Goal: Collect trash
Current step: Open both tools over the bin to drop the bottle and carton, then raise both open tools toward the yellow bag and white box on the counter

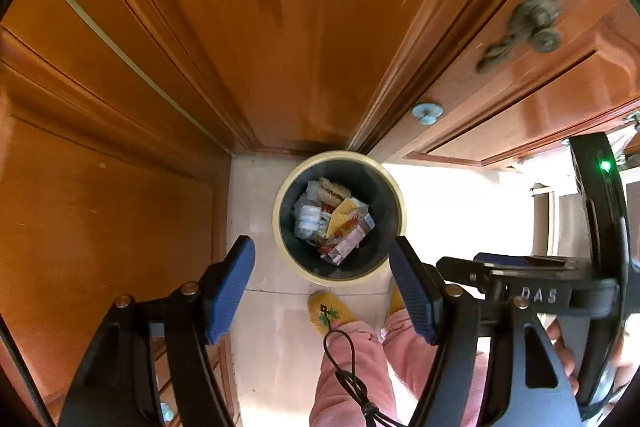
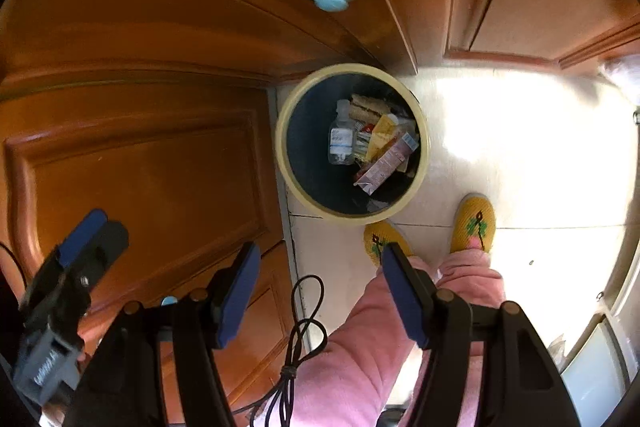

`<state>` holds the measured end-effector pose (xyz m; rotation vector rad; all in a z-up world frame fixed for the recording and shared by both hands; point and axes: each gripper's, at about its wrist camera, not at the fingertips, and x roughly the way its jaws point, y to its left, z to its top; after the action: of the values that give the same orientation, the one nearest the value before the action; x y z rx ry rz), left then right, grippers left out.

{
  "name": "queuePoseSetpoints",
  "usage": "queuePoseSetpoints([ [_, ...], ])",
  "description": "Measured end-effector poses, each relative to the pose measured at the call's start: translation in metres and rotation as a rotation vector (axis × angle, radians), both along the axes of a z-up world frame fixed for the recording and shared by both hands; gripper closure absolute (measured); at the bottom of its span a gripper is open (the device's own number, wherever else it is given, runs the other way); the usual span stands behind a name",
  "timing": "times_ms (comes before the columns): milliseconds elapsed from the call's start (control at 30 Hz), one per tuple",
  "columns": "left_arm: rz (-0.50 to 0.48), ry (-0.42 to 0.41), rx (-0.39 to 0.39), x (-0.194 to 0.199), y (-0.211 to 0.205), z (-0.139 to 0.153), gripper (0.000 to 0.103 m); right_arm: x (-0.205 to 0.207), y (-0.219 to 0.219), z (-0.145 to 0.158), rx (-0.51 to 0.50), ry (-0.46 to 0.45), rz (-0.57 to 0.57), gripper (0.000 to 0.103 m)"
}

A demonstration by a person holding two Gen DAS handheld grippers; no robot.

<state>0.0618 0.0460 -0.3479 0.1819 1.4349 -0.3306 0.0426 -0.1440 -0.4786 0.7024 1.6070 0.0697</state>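
Deposit step judged complete: trash bin (image 1: 340, 217) at frame centre holds bottle (image 2: 341, 141) and wrappers. Left hand-held gripper (image 1: 322, 291) and right hand-held gripper (image 2: 316, 297) spread, empty. Next: seek remaining litter.

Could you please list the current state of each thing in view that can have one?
left gripper: open, empty, above the bin.
right gripper: open, empty.
trash bin: upright on the floor, uncovered, partly filled.
clear bottle: lying in the bin.
pink carton: lying tilted in the bin.
cabinet door: shut.
yellow slippers: worn, beside the bin.
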Motion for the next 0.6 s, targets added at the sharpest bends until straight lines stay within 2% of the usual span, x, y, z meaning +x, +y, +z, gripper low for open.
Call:
queuePoseSetpoints([
  [200, -0.031, -0.105, -0.008, -0.003, -0.005, 0.067, 0.035, -0.009, 0.01, 0.073, -0.032, -0.131, 0.023, 0.039],
  [400, -0.034, -0.272, -0.031, 0.004, -0.007, 0.153, 0.035, -0.008, 0.017, 0.16, -0.076, -0.306, 0.04, 0.039],
  [600, -0.014, -0.463, -0.082, 0.013, -0.014, 0.237, 0.035, -0.004, 0.021, 0.257, -0.158, -0.519, 0.109, 0.039],
])
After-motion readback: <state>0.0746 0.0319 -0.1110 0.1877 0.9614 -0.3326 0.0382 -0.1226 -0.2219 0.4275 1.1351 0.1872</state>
